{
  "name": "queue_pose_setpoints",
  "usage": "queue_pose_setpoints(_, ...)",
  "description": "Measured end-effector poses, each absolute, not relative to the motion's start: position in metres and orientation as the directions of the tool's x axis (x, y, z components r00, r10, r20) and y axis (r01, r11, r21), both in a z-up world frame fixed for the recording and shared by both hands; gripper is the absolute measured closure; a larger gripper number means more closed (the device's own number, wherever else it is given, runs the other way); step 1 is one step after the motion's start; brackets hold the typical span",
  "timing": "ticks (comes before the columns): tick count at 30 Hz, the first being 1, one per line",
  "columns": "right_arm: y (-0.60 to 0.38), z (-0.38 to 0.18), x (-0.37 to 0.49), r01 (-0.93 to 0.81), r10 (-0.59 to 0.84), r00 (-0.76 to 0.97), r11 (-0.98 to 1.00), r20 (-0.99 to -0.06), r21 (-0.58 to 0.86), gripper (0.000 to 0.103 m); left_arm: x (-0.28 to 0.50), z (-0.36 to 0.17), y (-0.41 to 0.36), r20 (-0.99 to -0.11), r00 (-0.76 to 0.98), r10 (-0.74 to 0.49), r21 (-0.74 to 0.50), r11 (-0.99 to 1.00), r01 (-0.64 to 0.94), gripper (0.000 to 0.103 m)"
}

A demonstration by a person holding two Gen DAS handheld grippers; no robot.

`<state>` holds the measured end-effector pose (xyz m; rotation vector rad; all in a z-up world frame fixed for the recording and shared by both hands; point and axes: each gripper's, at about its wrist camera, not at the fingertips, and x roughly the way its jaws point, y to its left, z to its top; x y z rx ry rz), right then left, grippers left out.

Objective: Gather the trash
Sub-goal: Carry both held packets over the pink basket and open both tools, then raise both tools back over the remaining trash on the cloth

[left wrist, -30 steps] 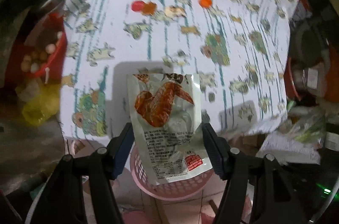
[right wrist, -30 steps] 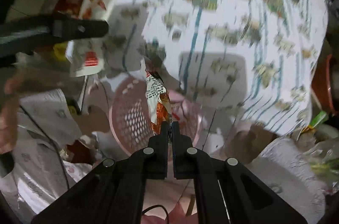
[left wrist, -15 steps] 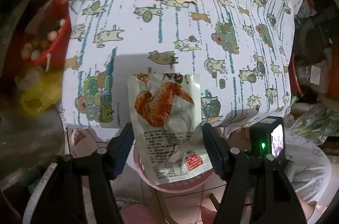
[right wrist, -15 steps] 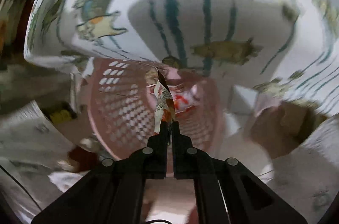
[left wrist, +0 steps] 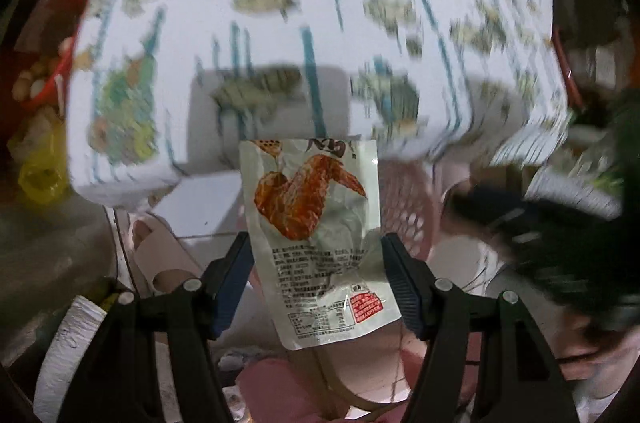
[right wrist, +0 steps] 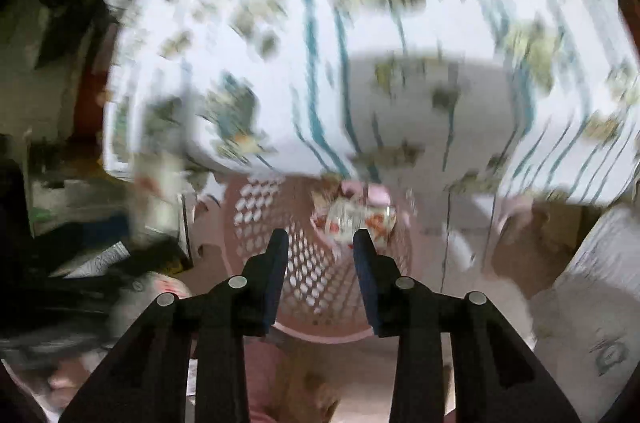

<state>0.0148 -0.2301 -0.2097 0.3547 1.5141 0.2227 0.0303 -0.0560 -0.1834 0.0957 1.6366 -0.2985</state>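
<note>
My left gripper (left wrist: 318,263) is shut on a white snack wrapper with a chicken wing picture (left wrist: 316,223), held upright below the table's front edge, to the left of the pink perforated trash basket (left wrist: 408,207). My right gripper (right wrist: 320,251) is open and empty just above the same pink basket (right wrist: 280,235). A small crumpled wrapper (right wrist: 352,219) lies inside the basket, beyond the right fingertips. Both views are motion-blurred.
The table with a white patterned cloth (left wrist: 312,23) fills the upper half of both views (right wrist: 360,63). A red bowl (left wrist: 44,71) and yellow bag (left wrist: 40,179) sit at the left. Clutter and paper lie on the floor around the basket.
My right gripper has opened and let its wrapper fall into the pink basket. My left gripper has dropped lower, off the table's front edge toward the basket, still holding its wrapper.
</note>
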Motion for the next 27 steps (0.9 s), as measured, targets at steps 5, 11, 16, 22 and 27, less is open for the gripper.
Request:
queue_pose_setpoints(5, -0.235, -0.184, 0.020, 0.053, 0.366, 0.145, 0.925, -0.919, 0.377, 0.076, 0.019, -0.217, -0.067, -0.987, -0.129, -0.094, -0.124, 0.960, 0.250, 0.040)
queue_pose_setpoints(11, -0.244, -0.176, 0.027, 0.074, 0.390, 0.168, 0.911, -0.905, 0.406, 0.076, 0.010, -0.260, -0.074, -0.964, -0.250, -0.089, -0.143, 0.968, 0.204, 0.032)
queue_pose_setpoints(16, -0.253, -0.173, 0.030, 0.100, 0.411, 0.185, 0.896, -0.893, 0.433, 0.076, 0.009, -0.270, -0.080, -0.974, -0.226, 0.021, -0.035, 0.970, 0.241, 0.000)
queue_pose_setpoints(22, -0.262, -0.172, 0.031, 0.135, 0.414, 0.191, 0.887, -0.890, 0.442, 0.076, 0.013, -0.258, -0.076, -0.974, -0.225, -0.017, -0.067, 0.975, 0.214, 0.000)
queue_pose_setpoints(27, -0.261, -0.169, 0.032, 0.126, 0.394, 0.206, 0.897, -0.896, 0.423, 0.076, 0.018, -0.237, -0.074, -0.980, -0.192, -0.046, -0.085, 0.976, 0.202, 0.000)
